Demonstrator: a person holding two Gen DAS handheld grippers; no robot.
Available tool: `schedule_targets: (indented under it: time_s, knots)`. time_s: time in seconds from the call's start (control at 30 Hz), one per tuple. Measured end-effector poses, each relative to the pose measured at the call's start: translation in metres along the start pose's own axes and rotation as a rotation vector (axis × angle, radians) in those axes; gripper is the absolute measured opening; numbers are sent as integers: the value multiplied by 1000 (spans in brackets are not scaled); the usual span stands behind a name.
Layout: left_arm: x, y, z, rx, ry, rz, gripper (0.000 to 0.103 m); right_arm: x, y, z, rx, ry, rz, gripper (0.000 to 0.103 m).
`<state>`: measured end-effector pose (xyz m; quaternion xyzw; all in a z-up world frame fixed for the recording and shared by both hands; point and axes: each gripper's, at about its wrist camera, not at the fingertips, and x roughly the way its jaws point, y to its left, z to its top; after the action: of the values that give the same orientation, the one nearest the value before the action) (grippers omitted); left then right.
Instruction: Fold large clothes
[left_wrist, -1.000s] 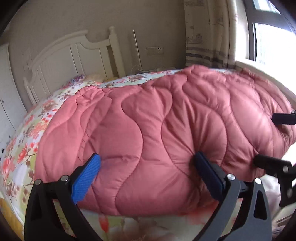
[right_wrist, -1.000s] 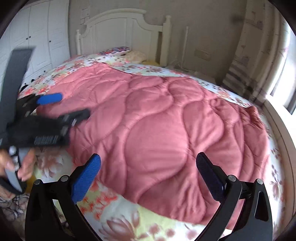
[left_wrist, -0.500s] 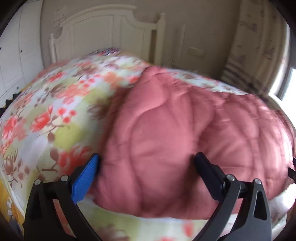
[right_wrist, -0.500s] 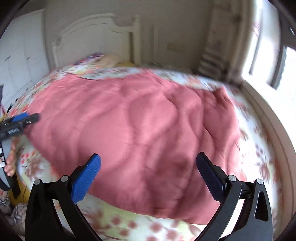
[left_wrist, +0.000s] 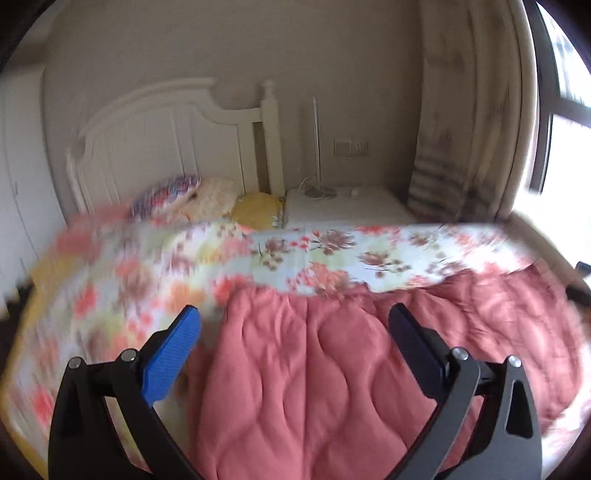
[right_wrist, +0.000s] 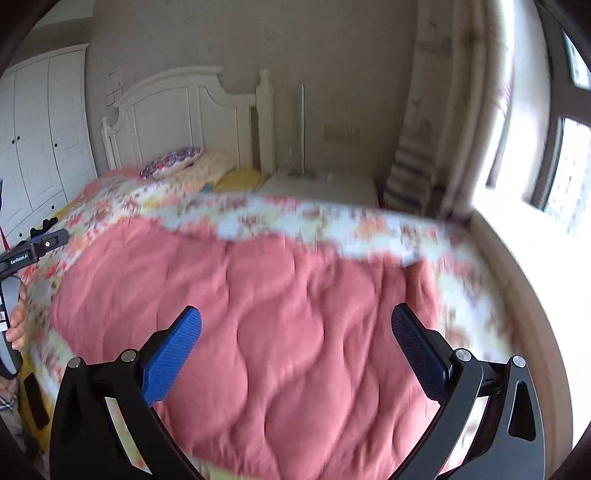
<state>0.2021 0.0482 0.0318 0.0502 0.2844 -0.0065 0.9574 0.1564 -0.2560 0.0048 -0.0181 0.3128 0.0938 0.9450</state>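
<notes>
Bed (left_wrist: 110, 280) with floral sheet, white headboard (right_wrist: 177, 110) at the far end. Pink quilt (right_wrist: 295, 332) lies on the bed, floral underside folded over its far edge, blurred. Pillow (left_wrist: 166, 192) by headboard. Left gripper (left_wrist: 295, 343) fingers wide apart, nothing held, over quilt's near left part. Right gripper (right_wrist: 295, 343) fingers apart too, empty, above quilt.

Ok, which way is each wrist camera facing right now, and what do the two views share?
Left wrist: on the left gripper, open, over the pink quilt, facing the headboard.
Right wrist: on the right gripper, open, above the quilt, facing the headboard and window; the left gripper and a hand show at its left edge.
Shared: quilt, floral cover, headboard, curtain.
</notes>
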Motion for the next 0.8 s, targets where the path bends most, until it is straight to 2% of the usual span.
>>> schedule_targets:
  time_s: [0.07,0.17,0.23,0.3,0.33,0.37,0.4,0.43,0.47,0.5,0.57,0.6,0.7,0.8]
  knots:
    - [32,-9,13,33,51,17,101,31,-4,24,53,51,7,99]
    - [75,-5,21,51,122,63,101,69,-1,41,115,126,40,99]
    - [96,2,18,77,150,104,101,95,5,50,107,153,78,99]
    - [114,8,16,98,173,129,101,113,13,57,56,152,71,99]
    - [123,12,15,100,182,136,101,121,17,59,34,151,67,94]
    - [131,16,11,91,194,132,101,129,18,61,22,153,67,85]
    - [140,21,6,76,212,120,101,135,18,60,23,160,66,62]
    - [155,25,-2,54,248,100,101,146,17,57,27,180,54,48]
    - [166,28,-8,36,282,83,101,156,17,51,18,197,37,45]
    - [180,33,-17,-10,332,29,101,167,17,44,0,218,22,43]
    - [187,46,-21,-110,361,-50,101,201,20,16,-59,312,-20,42]
    - [187,49,-22,-121,356,-57,101,209,19,5,-53,307,-8,42]
    - [189,60,-26,-171,359,-100,101,209,25,5,-83,299,-32,43]
    - [191,72,-30,-242,371,-150,101,210,20,4,-53,297,-6,43]
